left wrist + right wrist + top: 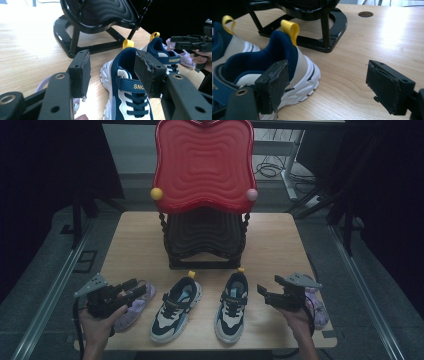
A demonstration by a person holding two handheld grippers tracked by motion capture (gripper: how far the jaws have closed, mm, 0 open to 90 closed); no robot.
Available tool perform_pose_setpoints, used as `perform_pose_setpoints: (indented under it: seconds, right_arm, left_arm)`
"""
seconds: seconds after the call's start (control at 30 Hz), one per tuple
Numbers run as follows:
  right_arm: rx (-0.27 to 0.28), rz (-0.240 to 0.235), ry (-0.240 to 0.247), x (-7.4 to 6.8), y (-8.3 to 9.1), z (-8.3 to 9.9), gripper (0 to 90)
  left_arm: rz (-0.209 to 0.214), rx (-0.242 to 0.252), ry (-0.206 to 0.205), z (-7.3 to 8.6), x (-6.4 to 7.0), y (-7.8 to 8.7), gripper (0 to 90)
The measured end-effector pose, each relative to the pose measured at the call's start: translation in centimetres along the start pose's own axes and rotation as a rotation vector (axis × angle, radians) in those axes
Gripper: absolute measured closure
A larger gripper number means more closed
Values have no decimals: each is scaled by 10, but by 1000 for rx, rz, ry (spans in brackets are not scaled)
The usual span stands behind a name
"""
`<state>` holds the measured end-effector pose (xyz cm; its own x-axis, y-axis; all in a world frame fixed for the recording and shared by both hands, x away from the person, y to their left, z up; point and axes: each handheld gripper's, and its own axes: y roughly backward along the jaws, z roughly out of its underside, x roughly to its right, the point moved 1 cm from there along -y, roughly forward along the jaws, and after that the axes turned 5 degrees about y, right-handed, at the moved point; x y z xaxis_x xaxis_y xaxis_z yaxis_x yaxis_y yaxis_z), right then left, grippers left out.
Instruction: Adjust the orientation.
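Two navy and white sneakers with yellow heel loops stand side by side near the table's front edge: the left sneaker (176,310) (127,87) and the right sneaker (232,306) (287,55). My left gripper (136,288) (112,72) hovers open just left of the left sneaker, jaws wide apart and empty. To the right of the right sneaker, my right gripper (262,292) (329,85) is open too, with one jaw close to that shoe's heel side and bare wood between the jaws.
A two-tier rack stands at mid-table, its red top shelf (202,162) over a black lower shelf (202,237) and base (334,27). A purple shoe (131,312) lies under my left hand, another purple shoe (318,310) by my right. Bare table (280,245) flanks the rack.
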<state>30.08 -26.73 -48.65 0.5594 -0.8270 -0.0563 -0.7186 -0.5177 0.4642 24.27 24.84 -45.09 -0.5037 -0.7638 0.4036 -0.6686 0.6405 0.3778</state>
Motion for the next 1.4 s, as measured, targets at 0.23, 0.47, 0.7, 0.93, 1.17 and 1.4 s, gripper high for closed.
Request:
perform_pose_setpoints:
  seconds: [0.23,0.47,0.7,0.93,1.17,1.4]
  right_arm:
    - [16,-22,-7,4,3,4,236]
    - [16,-32,30,-4,7,5,296]
    - [64,-50,2,-3,11,3,324]
    - [38,-68,47,-4,3,4,333]
    - [25,-64,104,-9,0,3,333]
    - [42,-60,43,-1,10,6,333]
  left_arm:
    - [-19,-38,-13,3,0,-5,594]
    - [9,-73,-76,2,14,-10,805]
    - [25,-107,-73,5,11,-16,900]
    - [-14,-130,-77,5,10,-10,900]
    - [-50,-169,-69,15,9,5,900]
    - [-72,-204,-62,35,2,20,900]
